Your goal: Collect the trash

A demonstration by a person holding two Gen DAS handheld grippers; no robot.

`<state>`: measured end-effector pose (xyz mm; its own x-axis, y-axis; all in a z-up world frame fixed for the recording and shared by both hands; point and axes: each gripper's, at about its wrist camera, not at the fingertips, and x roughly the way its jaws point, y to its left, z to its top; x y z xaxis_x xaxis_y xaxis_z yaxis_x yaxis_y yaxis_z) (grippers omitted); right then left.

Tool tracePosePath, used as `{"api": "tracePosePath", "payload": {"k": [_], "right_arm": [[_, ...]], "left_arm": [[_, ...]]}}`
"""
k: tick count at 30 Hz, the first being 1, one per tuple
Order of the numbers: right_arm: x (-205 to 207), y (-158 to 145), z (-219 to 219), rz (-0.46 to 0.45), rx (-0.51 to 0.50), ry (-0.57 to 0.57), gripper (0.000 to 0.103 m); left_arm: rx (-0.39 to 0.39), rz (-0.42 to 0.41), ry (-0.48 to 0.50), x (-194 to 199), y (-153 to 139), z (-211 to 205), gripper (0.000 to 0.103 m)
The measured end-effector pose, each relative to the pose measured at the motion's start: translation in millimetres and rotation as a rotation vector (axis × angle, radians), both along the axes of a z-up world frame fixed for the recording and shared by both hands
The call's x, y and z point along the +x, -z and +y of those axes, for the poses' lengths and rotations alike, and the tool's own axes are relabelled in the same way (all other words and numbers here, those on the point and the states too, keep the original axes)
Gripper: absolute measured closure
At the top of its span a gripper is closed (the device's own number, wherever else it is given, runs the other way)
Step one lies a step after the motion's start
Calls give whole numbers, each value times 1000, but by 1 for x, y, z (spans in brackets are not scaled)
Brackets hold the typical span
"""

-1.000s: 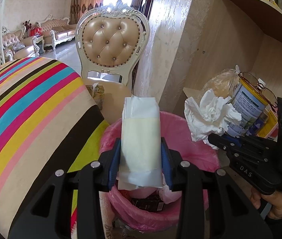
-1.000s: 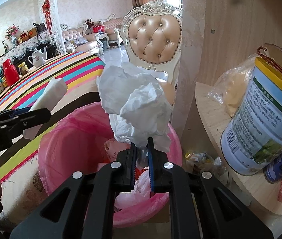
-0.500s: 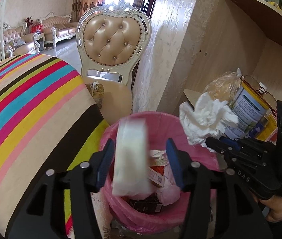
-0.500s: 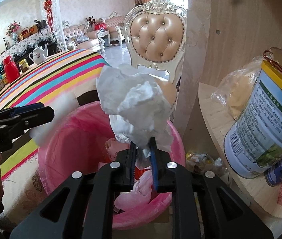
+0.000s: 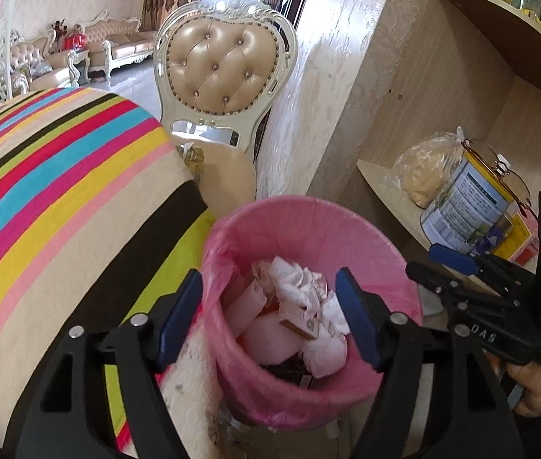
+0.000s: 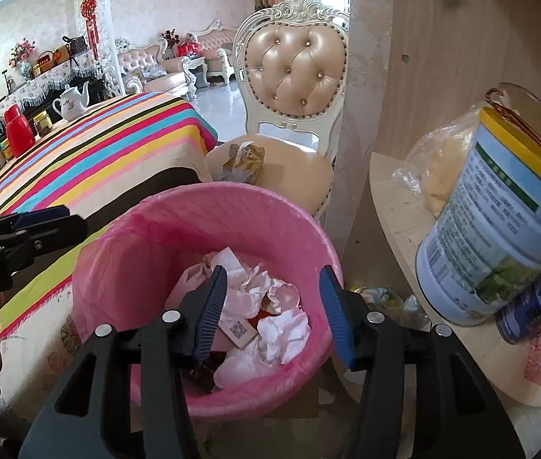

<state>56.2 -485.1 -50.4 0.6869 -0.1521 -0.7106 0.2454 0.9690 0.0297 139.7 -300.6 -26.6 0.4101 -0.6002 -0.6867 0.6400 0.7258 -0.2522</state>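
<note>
The left claw (image 5: 268, 317) is held wide open and empty above the pink-lined bin (image 5: 347, 225), which is seen at 6 o'clock in the left wrist view. The right claw (image 6: 272, 311) is likewise spread wide with nothing gripped, over the same bin (image 6: 201, 206). Crumpled white tissues (image 6: 282, 329) and a small carton (image 6: 238, 331) are seen lying inside the bin. At 3 o'clock a tin (image 6: 500, 229) is stood on the shelf (image 6: 393, 199); at 9 o'clock lies the striped surface (image 5: 41, 176).
</note>
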Motion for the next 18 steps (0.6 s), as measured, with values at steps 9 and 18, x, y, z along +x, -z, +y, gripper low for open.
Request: {"api": "tracePosePath", "payload": {"k": [9,18], "right_arm": [[-23,2,16,27,-1,-40,39],[-49,6,21,58,-2,-12,30]], "left_arm": [[34,26,17,-23,5,22,17],[57,23,57,-44,1,24,7]]}}
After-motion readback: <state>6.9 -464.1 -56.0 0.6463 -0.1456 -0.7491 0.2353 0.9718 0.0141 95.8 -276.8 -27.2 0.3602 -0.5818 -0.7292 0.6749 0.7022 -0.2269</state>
